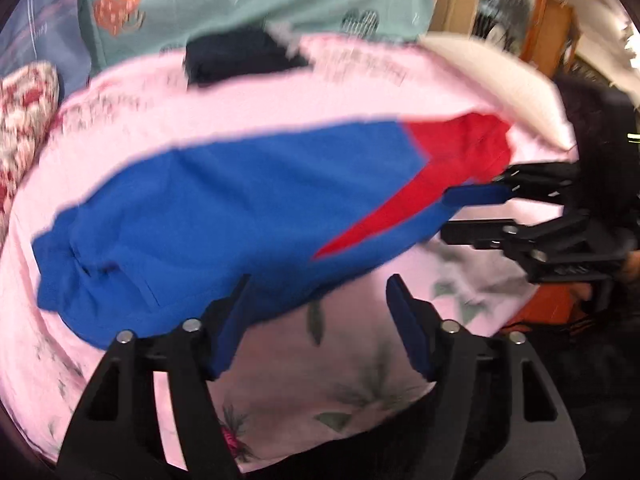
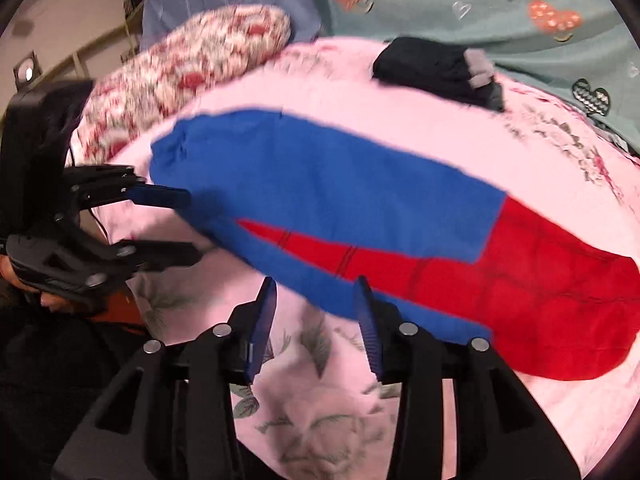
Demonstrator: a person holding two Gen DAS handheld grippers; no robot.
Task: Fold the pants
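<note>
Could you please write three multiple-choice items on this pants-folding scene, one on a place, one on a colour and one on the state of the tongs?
1. Where does the dark folded garment lie?
A. On the pink bedsheet, beyond the pants
B. On top of the pants
C. Between the right tongs

2. What colours are the pants?
A. Green and white
B. Blue and red
C. All black

3. How do the left tongs stand?
A. Shut on the pants
B. Open
C. Shut on a pillow

Answers: 1 A, it sits on the sheet past the pants. 2 B, blue body with red sections. 3 B, the sheet shows between their jaws.
</note>
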